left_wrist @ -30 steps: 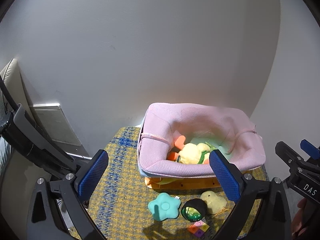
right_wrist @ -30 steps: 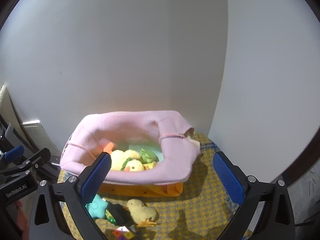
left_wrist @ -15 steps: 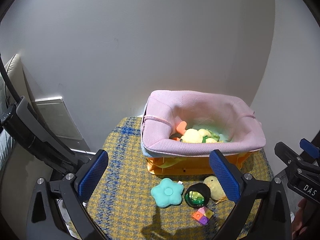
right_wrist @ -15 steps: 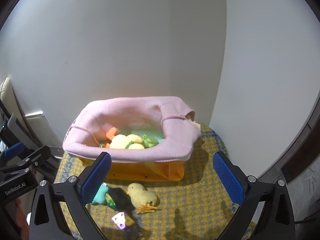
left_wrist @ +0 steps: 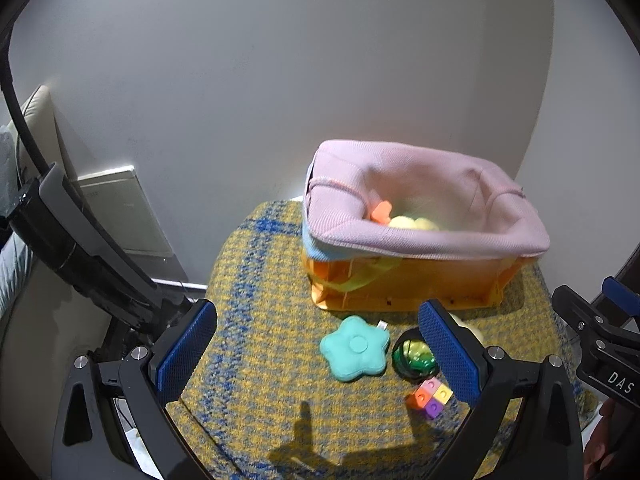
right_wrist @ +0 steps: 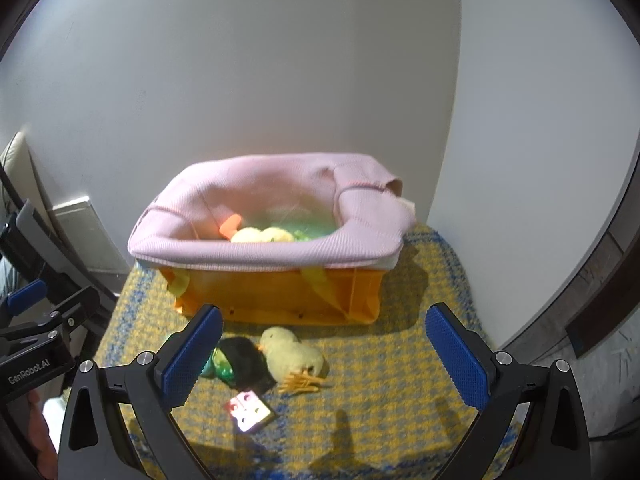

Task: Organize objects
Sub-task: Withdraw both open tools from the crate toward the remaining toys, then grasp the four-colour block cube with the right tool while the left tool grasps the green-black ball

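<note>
A plain white wall (left_wrist: 280, 80) is seen behind a small tabletop (left_wrist: 260, 280) that is covered with a yellow and blue woven cloth. An orange bin (left_wrist: 408, 284) with a pink cloth liner (left_wrist: 420, 236) is set at the back, near the wall. Some soft toys are already inside it. In front of the bin, four toys are left on the cloth: a teal star (left_wrist: 355, 348), a green ball in a black cup (left_wrist: 412, 359), a yellow chick (right_wrist: 292, 354) and a small block of colored cubes (left_wrist: 431, 395).

These toys are packed close together. If one is grabbed, a neighbor could be bumped and knocked off the edge. The ball could roll away if its cup is tipped. The soft pink liner could be pushed down or snagged when a toy is dropped in.

The left tongs (left_wrist: 316, 354) are spread wide and nothing is held or touched. The right tongs (right_wrist: 324, 360) are spread wide too, and they are empty. Both are held above the toys.
</note>
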`<action>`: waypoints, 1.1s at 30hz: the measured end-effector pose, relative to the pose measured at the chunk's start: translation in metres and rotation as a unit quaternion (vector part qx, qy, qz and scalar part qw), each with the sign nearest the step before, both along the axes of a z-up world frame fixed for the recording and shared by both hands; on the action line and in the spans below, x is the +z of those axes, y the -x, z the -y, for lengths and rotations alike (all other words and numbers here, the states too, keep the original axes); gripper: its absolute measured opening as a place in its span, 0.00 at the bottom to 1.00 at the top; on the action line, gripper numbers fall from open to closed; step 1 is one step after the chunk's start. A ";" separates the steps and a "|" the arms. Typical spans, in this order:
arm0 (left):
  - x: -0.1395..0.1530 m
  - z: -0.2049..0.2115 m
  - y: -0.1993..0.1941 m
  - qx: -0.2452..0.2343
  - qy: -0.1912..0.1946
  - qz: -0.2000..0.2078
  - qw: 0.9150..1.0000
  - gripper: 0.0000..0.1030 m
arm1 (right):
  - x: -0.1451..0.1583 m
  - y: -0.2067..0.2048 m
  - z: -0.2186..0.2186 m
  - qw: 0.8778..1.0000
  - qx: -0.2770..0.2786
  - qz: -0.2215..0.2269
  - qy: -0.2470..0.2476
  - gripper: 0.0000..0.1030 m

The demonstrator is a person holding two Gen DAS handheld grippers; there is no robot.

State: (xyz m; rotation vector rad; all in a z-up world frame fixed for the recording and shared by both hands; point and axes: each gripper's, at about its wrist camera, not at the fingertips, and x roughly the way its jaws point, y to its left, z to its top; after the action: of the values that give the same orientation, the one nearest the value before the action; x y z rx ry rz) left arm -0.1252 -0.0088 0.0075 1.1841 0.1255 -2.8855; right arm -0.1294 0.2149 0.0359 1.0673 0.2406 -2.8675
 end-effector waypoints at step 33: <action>-0.107 0.023 -0.029 0.008 0.026 0.066 0.997 1.00 | -0.117 -0.012 0.030 0.997 0.023 0.072 -0.025 0.99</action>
State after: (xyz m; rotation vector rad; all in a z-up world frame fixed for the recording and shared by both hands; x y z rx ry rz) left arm -0.0965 -0.0313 -0.0991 1.3538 0.0586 -2.7673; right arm -0.1174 0.1848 -0.0814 1.2535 0.3237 -2.7423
